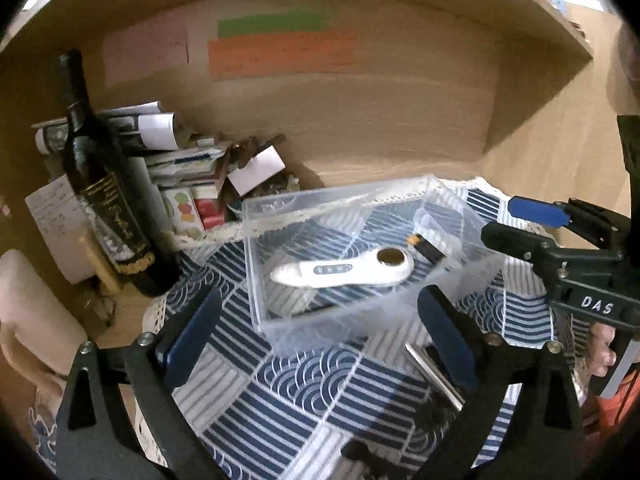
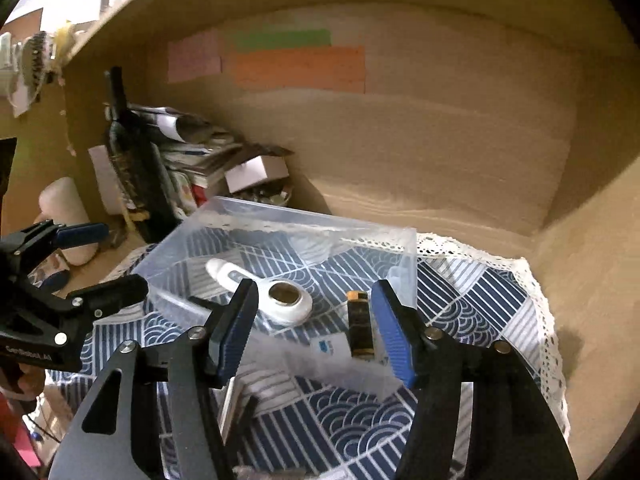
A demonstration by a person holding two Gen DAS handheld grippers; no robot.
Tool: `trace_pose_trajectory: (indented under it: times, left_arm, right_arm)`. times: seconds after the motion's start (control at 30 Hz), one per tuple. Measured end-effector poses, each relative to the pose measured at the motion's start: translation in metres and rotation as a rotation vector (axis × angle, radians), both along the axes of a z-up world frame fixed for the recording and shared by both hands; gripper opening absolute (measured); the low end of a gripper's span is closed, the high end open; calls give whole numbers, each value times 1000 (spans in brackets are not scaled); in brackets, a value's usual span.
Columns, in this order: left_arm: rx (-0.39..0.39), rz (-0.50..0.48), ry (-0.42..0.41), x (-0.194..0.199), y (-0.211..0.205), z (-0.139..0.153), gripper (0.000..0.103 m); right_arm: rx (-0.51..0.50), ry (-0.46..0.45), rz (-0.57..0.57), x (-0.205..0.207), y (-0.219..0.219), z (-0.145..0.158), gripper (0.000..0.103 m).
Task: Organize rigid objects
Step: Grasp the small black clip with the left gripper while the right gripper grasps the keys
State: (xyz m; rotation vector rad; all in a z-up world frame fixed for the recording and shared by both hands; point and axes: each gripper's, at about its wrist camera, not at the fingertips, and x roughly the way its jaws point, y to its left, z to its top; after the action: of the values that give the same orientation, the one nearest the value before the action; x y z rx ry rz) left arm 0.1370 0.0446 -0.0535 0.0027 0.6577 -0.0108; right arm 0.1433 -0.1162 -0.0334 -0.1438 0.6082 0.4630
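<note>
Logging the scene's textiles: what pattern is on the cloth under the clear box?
The cloth has navy-and-white patchwork of stripes and wave arcs, lace-edged; clearest in the right wrist view.

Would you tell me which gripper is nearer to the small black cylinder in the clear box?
Right. The right gripper hovers open just over the black cylinder; the left gripper sits outside the clear box.

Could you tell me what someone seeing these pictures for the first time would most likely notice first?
Most likely the clear plastic box in the middle of the blue-and-white patterned cloth, with a white handheld device and a small dark cylinder lying inside. Next, the dark wine bottle standing upright at the left, in front of a messy stack of papers. Both the left gripper and right gripper hang open near the box, holding nothing.
</note>
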Motion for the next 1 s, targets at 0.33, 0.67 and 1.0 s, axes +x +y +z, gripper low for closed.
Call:
trace_pose_trajectory:
  times: [0.33,0.67,1.0]
  left_arm:
    - [-19,4,100,-41,-5,-40,100]
    - [-37,-22,203,-61,-22,-88,100]
    - [-33,-91,205,-71,-38,-102,60]
  right_arm:
    - [15,66,-3,-48,-17,-29,59]
    - [1,227,7,-66,-25,-83,59]
    - [-50,281,14,-53,-15,-103,60]
